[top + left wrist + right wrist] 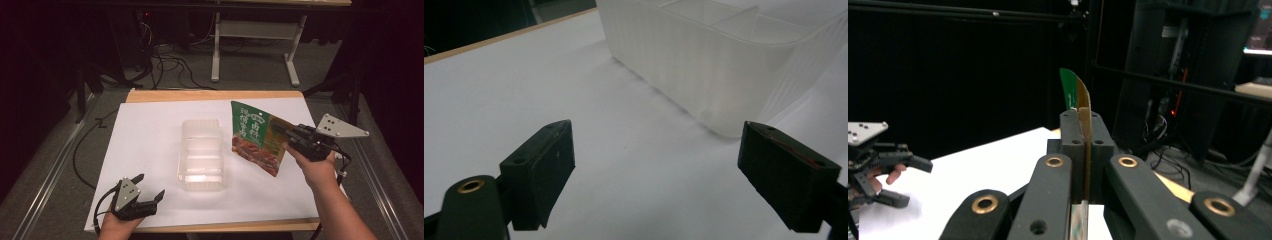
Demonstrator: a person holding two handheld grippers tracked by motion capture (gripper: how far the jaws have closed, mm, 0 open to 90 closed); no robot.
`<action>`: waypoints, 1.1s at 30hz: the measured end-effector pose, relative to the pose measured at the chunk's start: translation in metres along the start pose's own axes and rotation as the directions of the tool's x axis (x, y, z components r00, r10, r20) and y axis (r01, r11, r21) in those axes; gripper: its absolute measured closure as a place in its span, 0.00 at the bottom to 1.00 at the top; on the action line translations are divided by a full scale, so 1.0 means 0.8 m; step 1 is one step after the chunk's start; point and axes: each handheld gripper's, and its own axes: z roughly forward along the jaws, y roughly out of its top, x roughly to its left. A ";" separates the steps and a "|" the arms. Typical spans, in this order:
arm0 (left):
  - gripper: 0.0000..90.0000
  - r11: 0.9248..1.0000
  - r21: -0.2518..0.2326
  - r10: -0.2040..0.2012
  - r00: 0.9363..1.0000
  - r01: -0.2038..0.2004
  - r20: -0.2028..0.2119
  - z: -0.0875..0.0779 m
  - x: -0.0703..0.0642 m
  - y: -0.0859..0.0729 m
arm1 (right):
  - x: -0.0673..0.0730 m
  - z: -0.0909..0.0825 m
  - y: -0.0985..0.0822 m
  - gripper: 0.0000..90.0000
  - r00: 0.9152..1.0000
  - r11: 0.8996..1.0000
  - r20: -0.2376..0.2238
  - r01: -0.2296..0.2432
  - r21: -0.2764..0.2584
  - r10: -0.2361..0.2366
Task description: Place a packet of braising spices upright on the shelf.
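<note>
Two jaws of the right gripper (pixel 286 136) pinch the green-and-brown printed foil pouch (pixel 256 137) by its edge, aloft at three o'clock of the clear ribbed plastic tub (pixel 202 155). Probably light, floppy and slick, so hold the seam. Left gripper (pixel 150 189) gapes, empty.

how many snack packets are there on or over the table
1. The snack packet is held off the table by the right gripper, just right of the clear plastic container. None shows inside the container, though its translucent walls could hide something.

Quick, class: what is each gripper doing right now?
Left gripper: open, holding nothing.
Right gripper: shut on the packet.
</note>
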 end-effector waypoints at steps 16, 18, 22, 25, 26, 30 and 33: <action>0.17 1.000 -0.008 -0.007 1.000 0.007 0.000 -0.002 0.001 0.000 | 0.012 0.063 0.014 1.00 0.996 0.999 -0.084 0.028 -0.024 -0.030; 0.17 1.000 -0.009 -0.008 1.000 0.008 0.001 -0.002 0.001 0.000 | 0.014 0.075 0.016 1.00 0.995 0.999 -0.094 0.038 -0.029 -0.041; 0.17 1.000 -0.012 -0.009 1.000 0.009 0.001 -0.003 0.001 0.000 | 0.017 0.090 0.017 1.00 0.994 0.998 -0.102 0.046 -0.033 -0.049; 0.17 1.000 -0.013 -0.010 1.000 0.010 0.004 -0.003 0.001 0.000 | 0.018 0.101 0.015 1.00 0.993 0.999 -0.108 0.044 -0.032 -0.048; 0.17 1.000 -0.014 -0.011 1.000 0.011 0.004 -0.003 0.002 0.000 | 0.019 0.104 0.014 1.00 0.993 0.999 -0.112 0.041 -0.032 -0.044; 0.17 1.000 -0.019 -0.014 1.000 0.014 0.004 -0.004 0.002 0.000 | 0.021 0.116 0.011 1.00 0.992 0.998 -0.119 0.042 -0.035 -0.046; 0.17 1.000 -0.019 -0.015 1.000 0.015 0.005 -0.004 0.002 0.000 | 0.022 0.127 0.009 1.00 0.991 0.998 -0.125 0.046 -0.034 -0.050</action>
